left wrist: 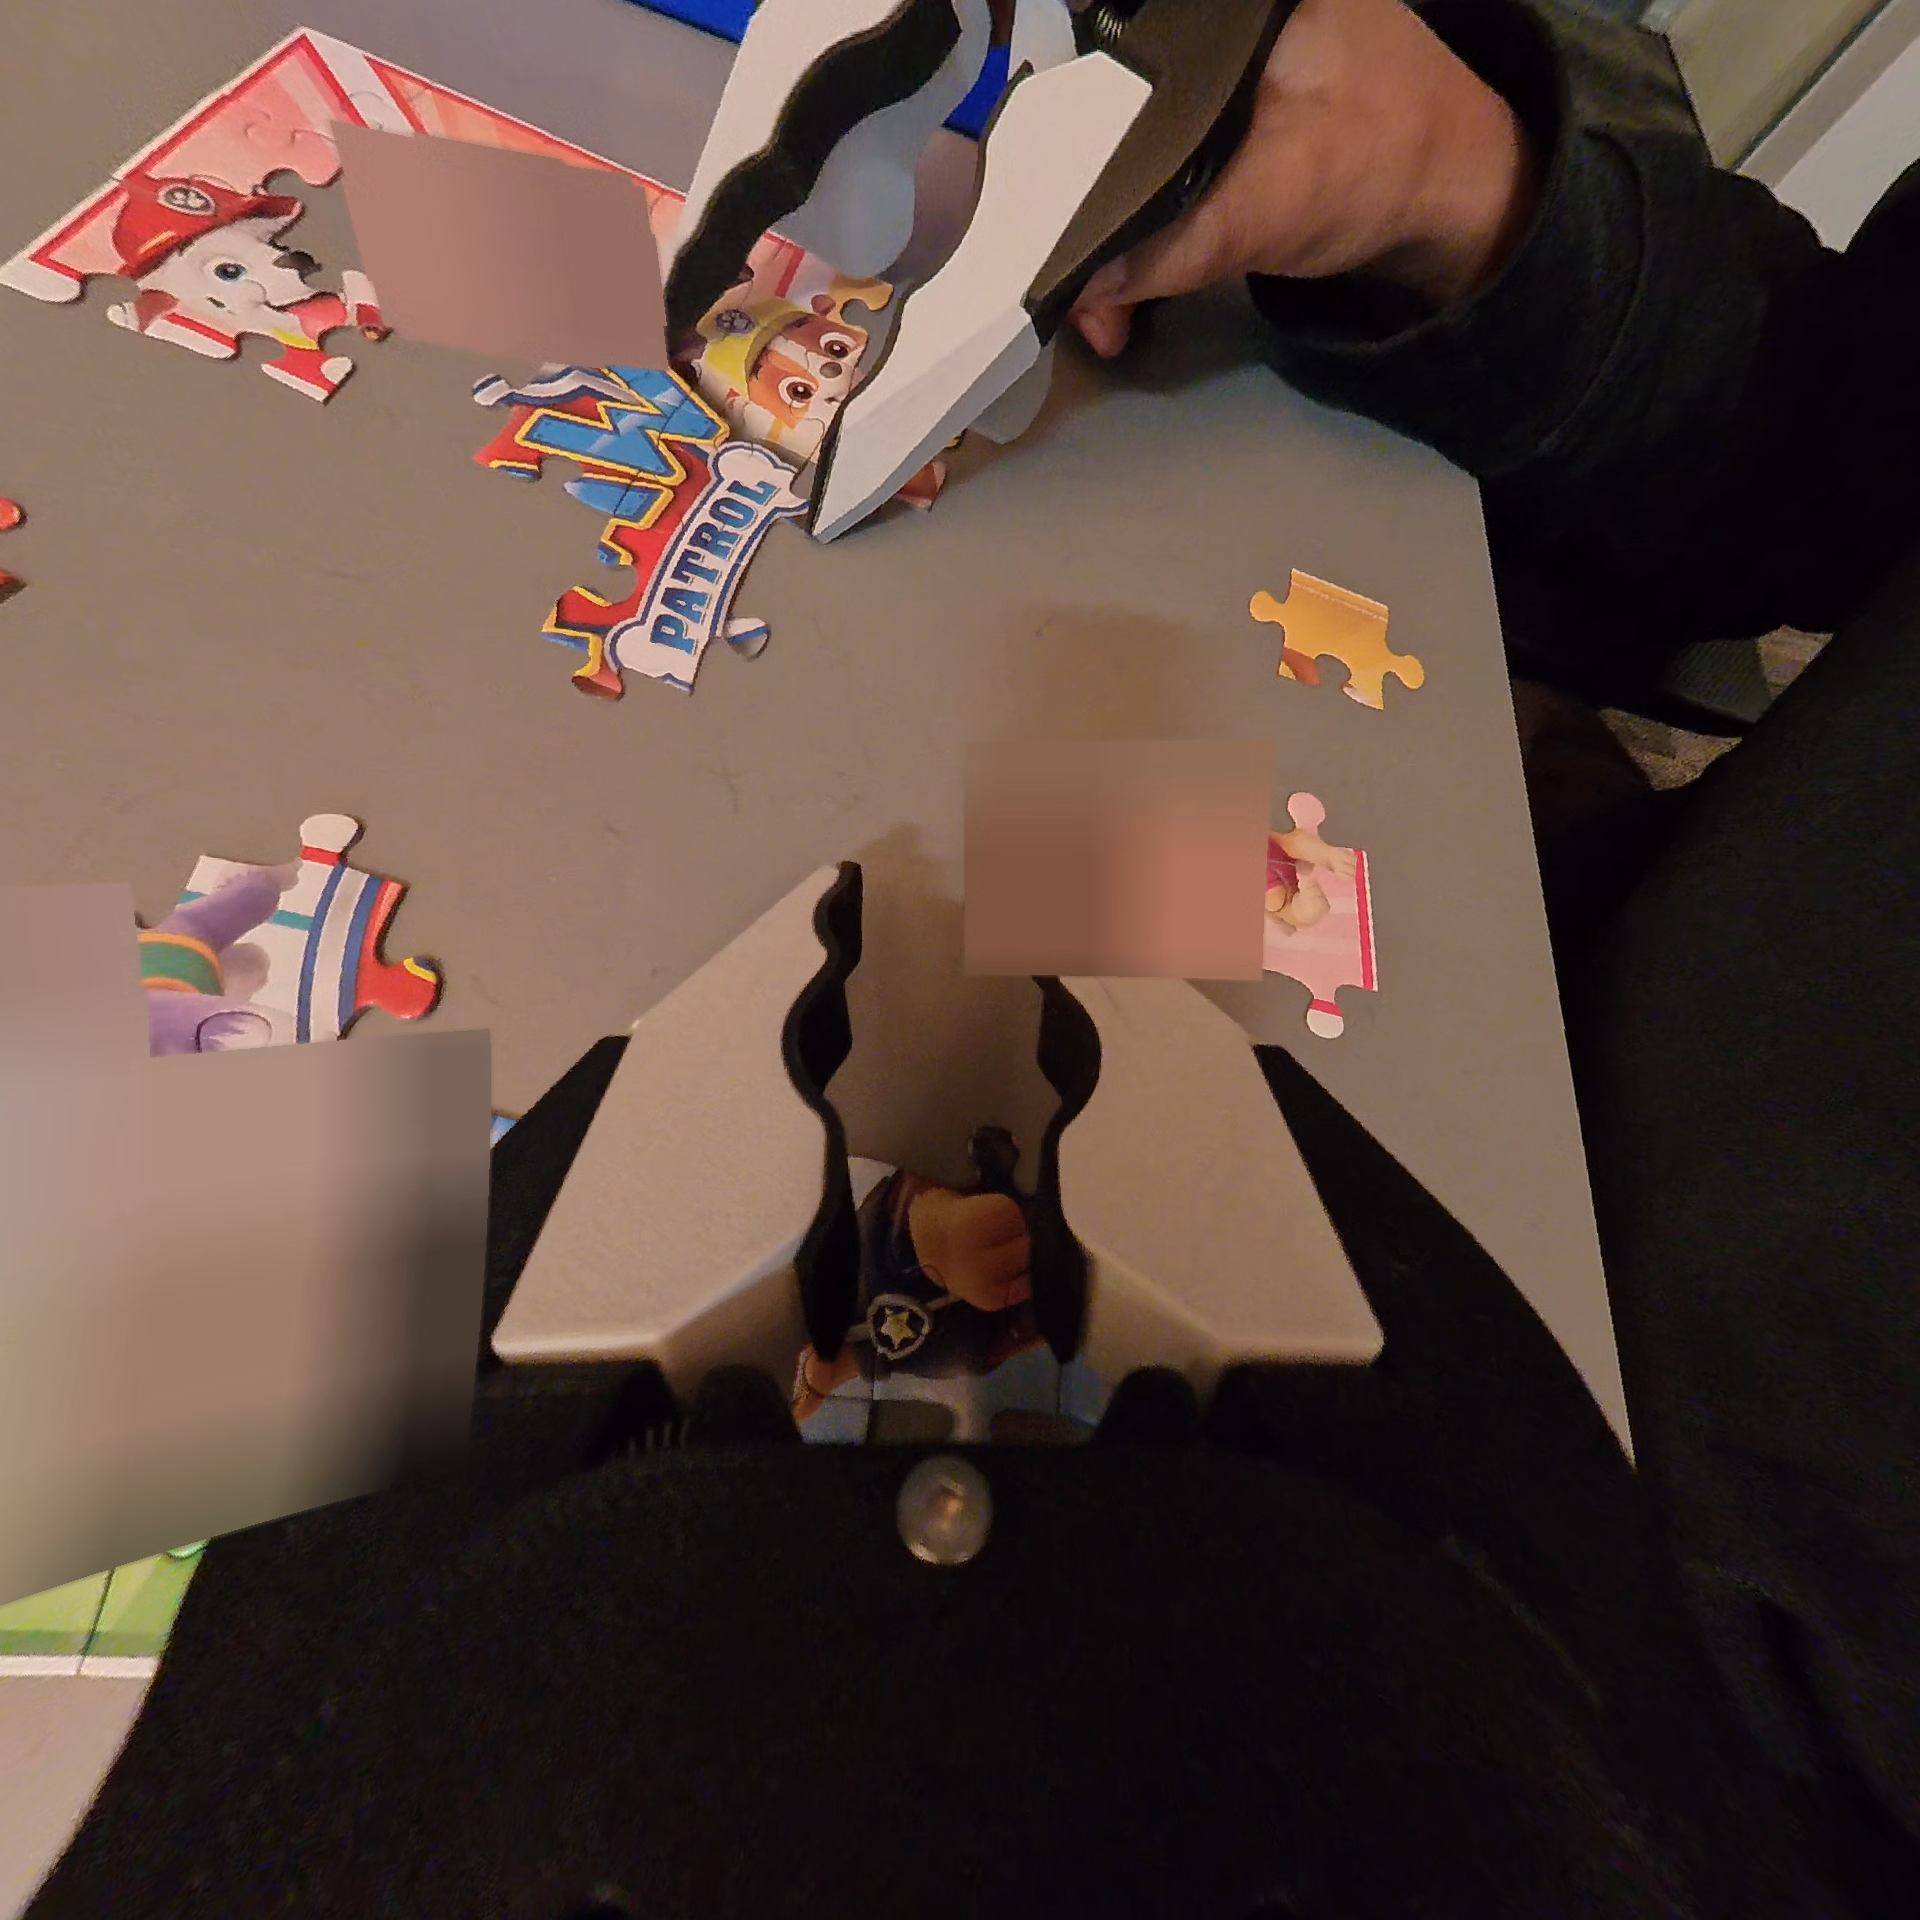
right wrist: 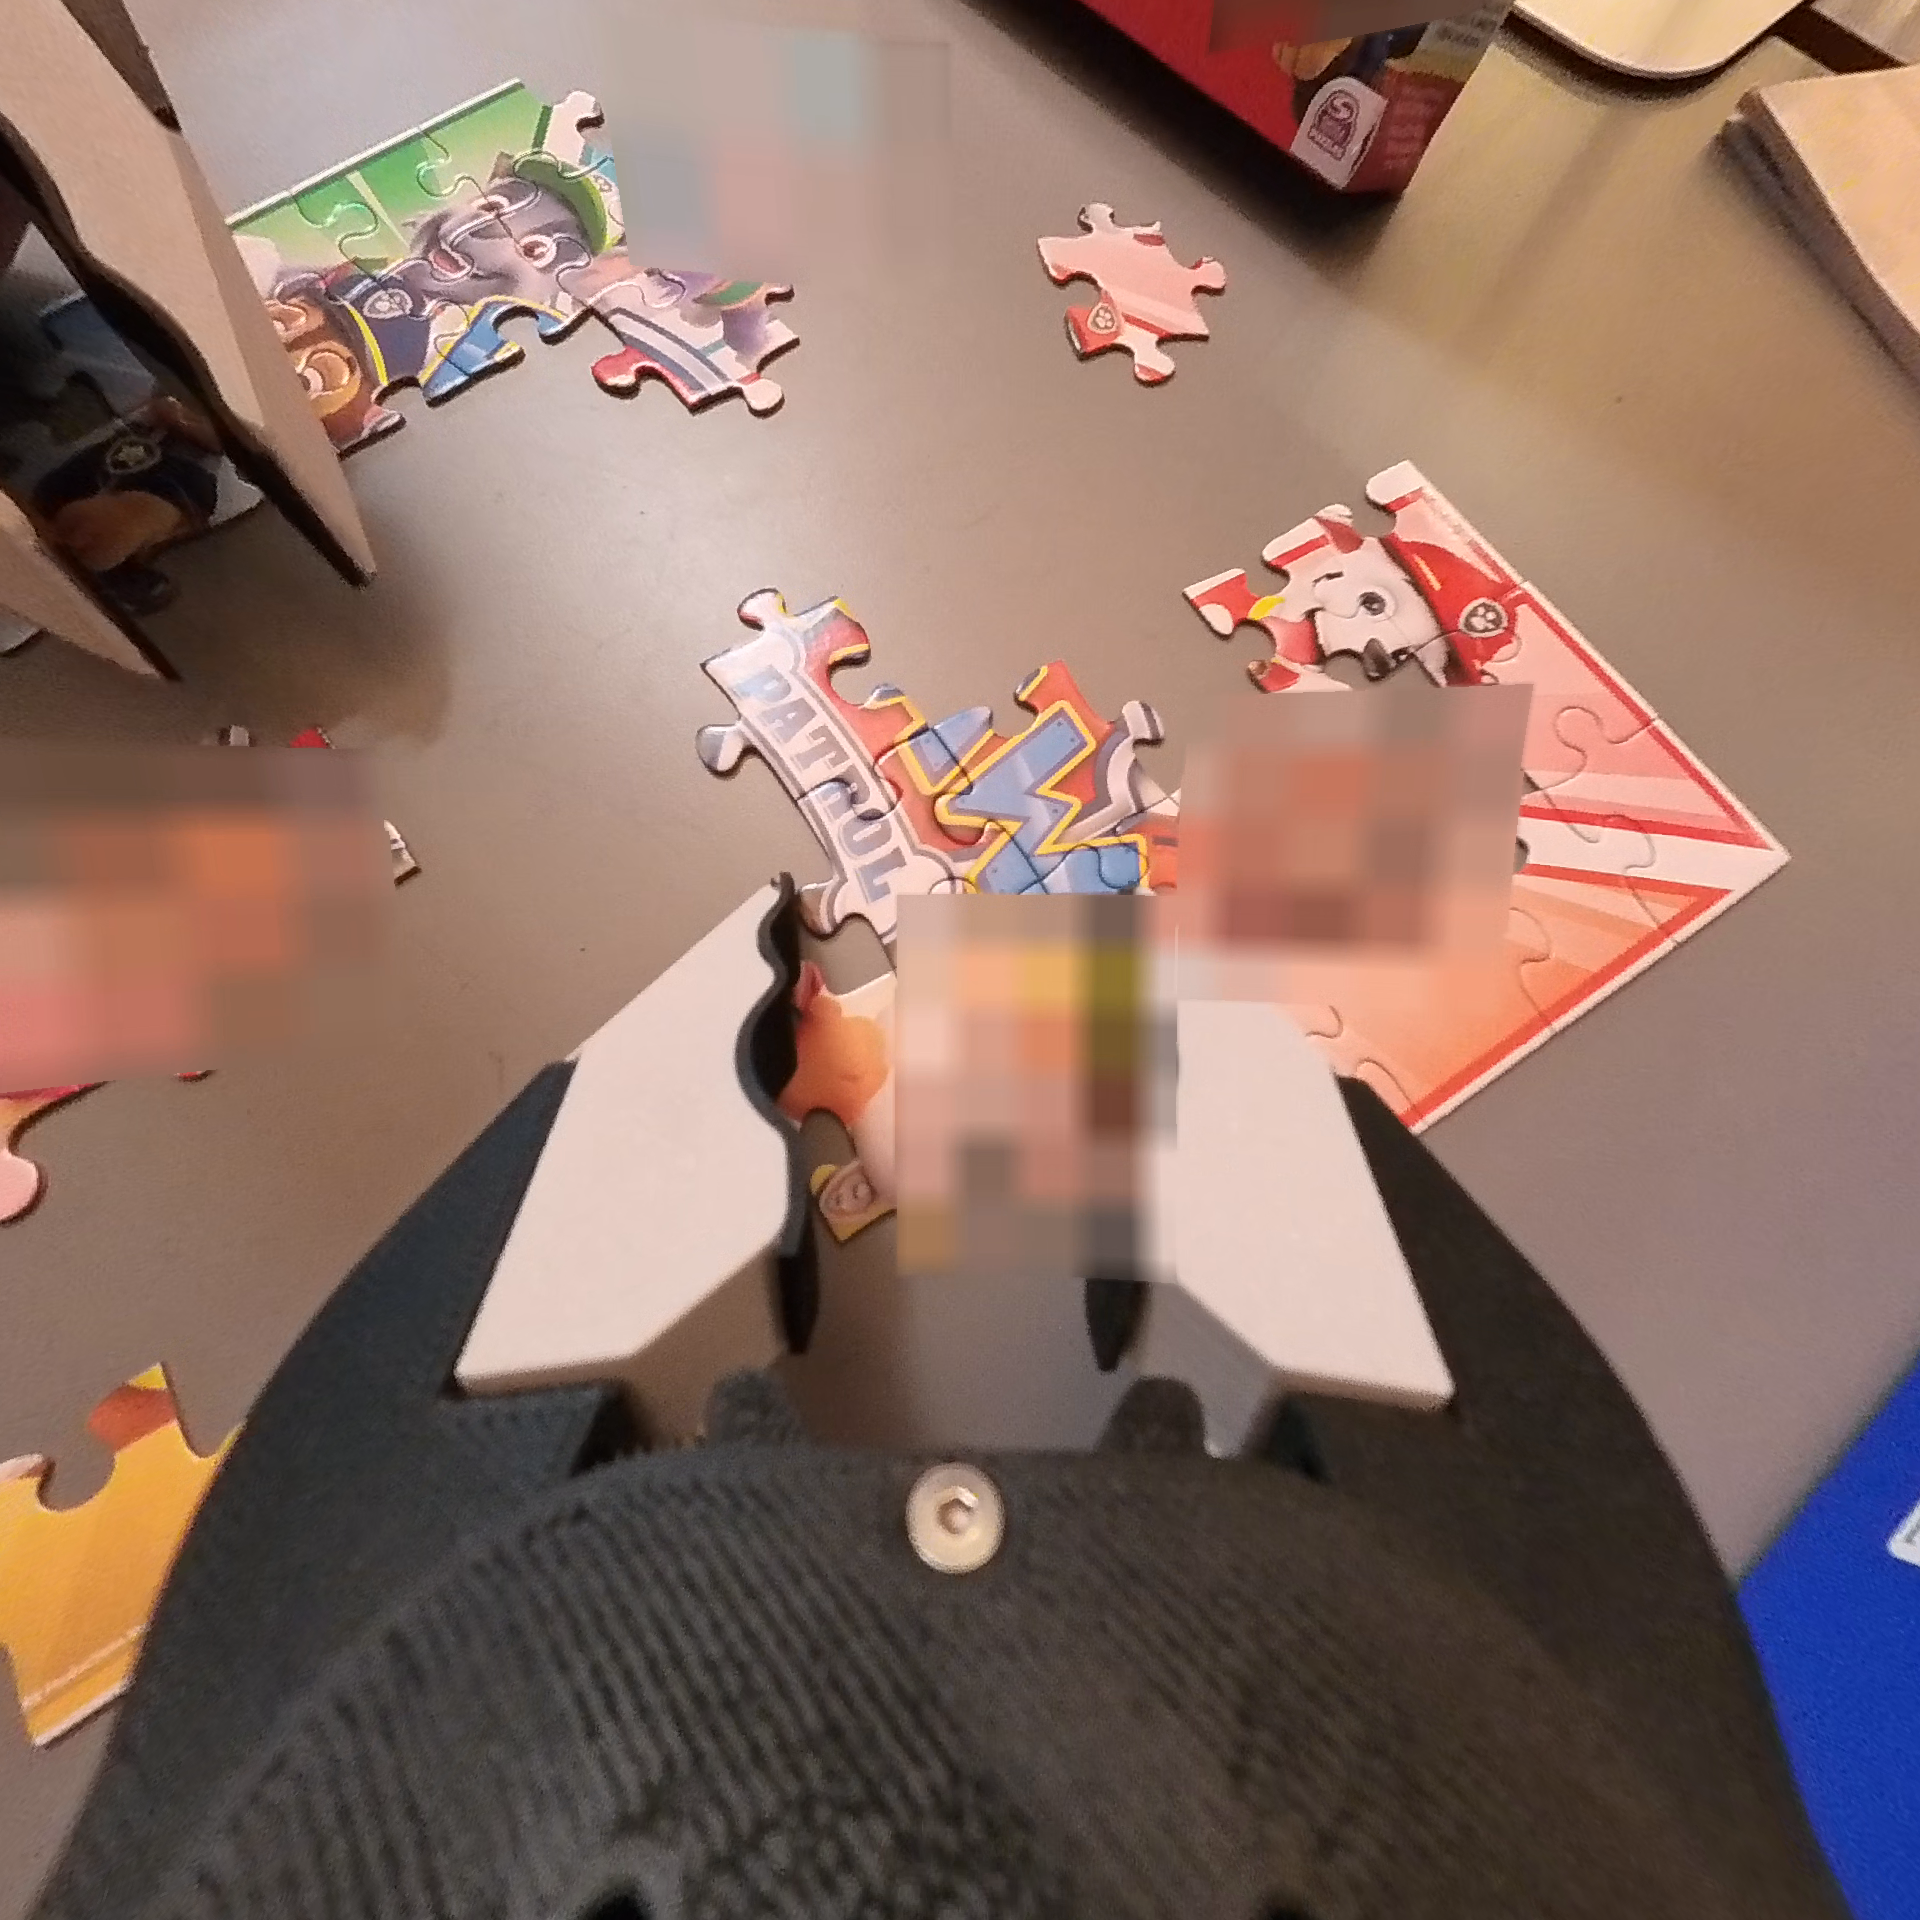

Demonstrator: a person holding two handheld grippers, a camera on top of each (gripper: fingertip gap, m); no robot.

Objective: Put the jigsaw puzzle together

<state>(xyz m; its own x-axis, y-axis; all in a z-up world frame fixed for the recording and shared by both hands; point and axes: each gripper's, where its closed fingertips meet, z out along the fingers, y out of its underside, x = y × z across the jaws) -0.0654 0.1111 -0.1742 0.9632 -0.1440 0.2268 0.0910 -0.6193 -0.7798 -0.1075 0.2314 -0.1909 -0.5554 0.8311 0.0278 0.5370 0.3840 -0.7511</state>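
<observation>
Grey worktop [left wrist: 935, 727] fills both views, scattered with pieces of a cartoon-pup jigsaw.

Nearest the left camera, the left tongs [left wrist: 945, 925] stand released: the fingers are apart, and the one tip that shows has bare worktop beside it. Farther back in the gap a dark pup piece [left wrist: 935, 1278] shows, seemingly lying on the surface below them. A striped purple piece [left wrist: 301, 935] lies to their left, and a pink piece [left wrist: 1320, 904] just to their right near the worktop's edge. A yellow piece [left wrist: 1335, 639] sits a little beyond that, on its own.

Past the middle of the worktop lies the lettered logo cluster [left wrist: 665, 520], several pieces already joined. Right behind it the right tongs [left wrist: 753, 426] come down steeply, held by a hand [left wrist: 1299, 187] in a dark sleeve [left wrist: 1558, 312]. Their fingers are spread wide astride a helmeted pup piece [left wrist: 790, 364] that lies flat against the logo cluster. One tip rests at the worktop by the cluster's edge. Whether the pads press on that piece cannot be told, as one finger is hidden in its own view.

Beyond lies the red-bordered section [left wrist: 208, 239], a joined corner of the puzzle. From the right view, a green cluster [right wrist: 436, 249] lies beside the left tongs, a loose pale-red piece [right wrist: 1138, 291] sits apart, and a red box [right wrist: 1351, 94] stands at the far edge.
</observation>
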